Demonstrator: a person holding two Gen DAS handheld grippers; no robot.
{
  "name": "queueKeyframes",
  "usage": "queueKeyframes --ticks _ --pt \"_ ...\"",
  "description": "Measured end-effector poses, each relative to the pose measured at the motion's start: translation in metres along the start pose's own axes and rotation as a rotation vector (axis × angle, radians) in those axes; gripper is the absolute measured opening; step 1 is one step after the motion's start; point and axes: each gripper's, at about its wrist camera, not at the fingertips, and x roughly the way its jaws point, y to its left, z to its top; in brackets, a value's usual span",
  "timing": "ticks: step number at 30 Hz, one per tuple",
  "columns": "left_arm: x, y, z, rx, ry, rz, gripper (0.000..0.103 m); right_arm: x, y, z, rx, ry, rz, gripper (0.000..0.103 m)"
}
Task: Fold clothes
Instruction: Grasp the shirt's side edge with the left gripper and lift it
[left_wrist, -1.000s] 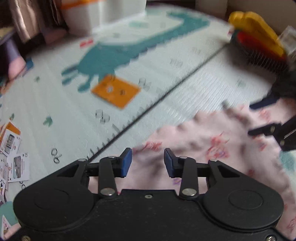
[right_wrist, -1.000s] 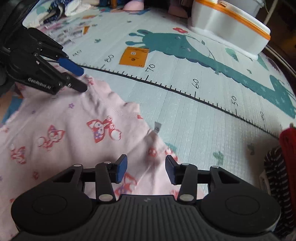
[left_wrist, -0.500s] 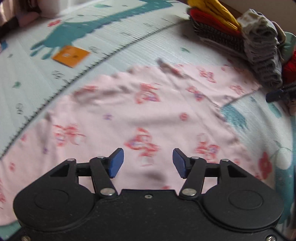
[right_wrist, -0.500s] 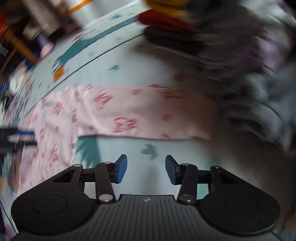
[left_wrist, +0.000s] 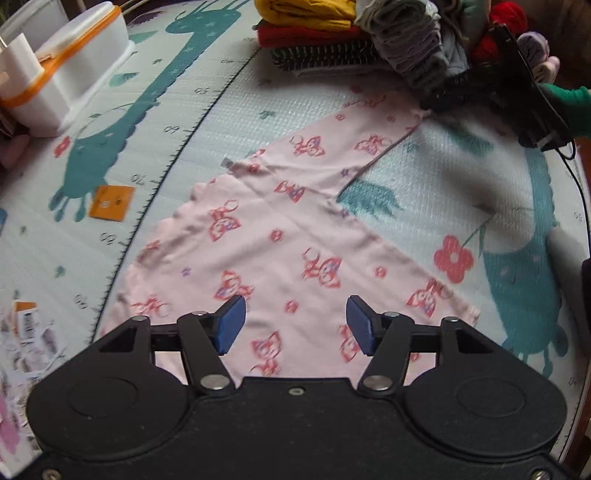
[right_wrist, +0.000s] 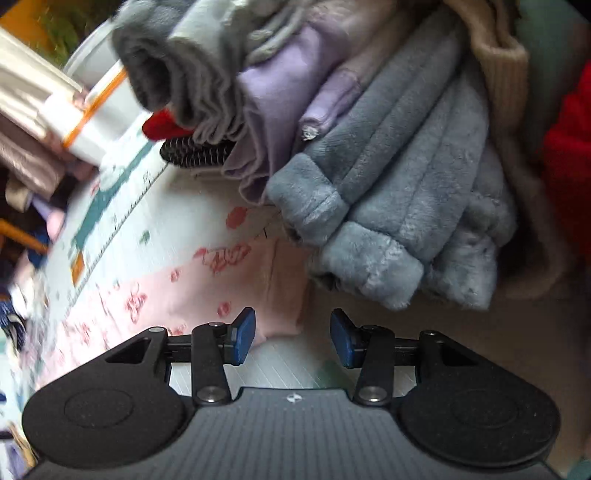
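Pink trousers (left_wrist: 280, 236) with a red bow print lie spread flat on the play mat (left_wrist: 207, 110), the two legs forming a V. My left gripper (left_wrist: 295, 325) hovers above the nearer leg, open, with nothing between its pads. In the left wrist view my right gripper (left_wrist: 517, 92) shows as a dark body at the far leg's cuff, held by a hand in a green sleeve (left_wrist: 572, 107). Seen from the right wrist, the right gripper (right_wrist: 291, 338) is open just off the corner of that pink cuff (right_wrist: 236, 284), holding nothing.
A heap of fleecy grey-blue and lilac clothes (right_wrist: 388, 206) crowds close ahead of the right gripper. Folded yellow, red and striped garments (left_wrist: 310, 33) are stacked at the mat's far edge. A white box with an orange band (left_wrist: 62, 74) stands far left. Loose papers (left_wrist: 26, 325) lie at the left.
My left gripper has lifted away from the waist edge and its jaws have widened. My right gripper has swung from the waist area over to the far leg's cuff beside the clothes heap.
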Motion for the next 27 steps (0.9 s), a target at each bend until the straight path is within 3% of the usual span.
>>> queueKeyframes --ticks 3,8,9,10,11,14,18,22,27 --pt "0.003 0.002 -0.008 -0.131 -0.036 -0.042 0.06 0.002 -0.002 0.001 0.029 -0.007 0.012 0.047" --pt "0.039 -0.019 -0.022 -0.154 0.004 -0.131 0.06 0.006 0.01 0.004 0.018 -0.015 -0.042 0.045" --pt "0.045 -0.023 -0.023 -0.138 0.014 -0.142 0.06 0.007 0.016 0.002 -0.024 -0.018 -0.07 0.04" --pt "0.051 -0.028 -0.024 -0.121 0.024 -0.154 0.06 0.008 0.022 0.001 -0.07 -0.021 -0.1 0.019" --pt "0.058 -0.032 -0.025 -0.104 0.034 -0.165 0.06 0.01 0.027 -0.001 -0.098 -0.021 -0.118 0.007" --pt "0.064 -0.035 -0.016 -0.085 0.014 -0.199 0.06 0.005 0.037 -0.005 -0.12 -0.078 -0.139 0.005" --pt "0.066 -0.025 -0.002 -0.126 -0.026 -0.228 0.06 -0.008 0.059 -0.018 -0.289 -0.149 -0.163 0.005" --pt "0.068 -0.008 0.007 -0.238 -0.057 -0.264 0.06 -0.009 0.095 -0.031 -0.522 -0.188 -0.141 0.005" --pt "0.077 0.014 0.025 -0.435 -0.113 -0.335 0.06 -0.006 0.139 -0.057 -0.774 -0.17 -0.071 0.005"
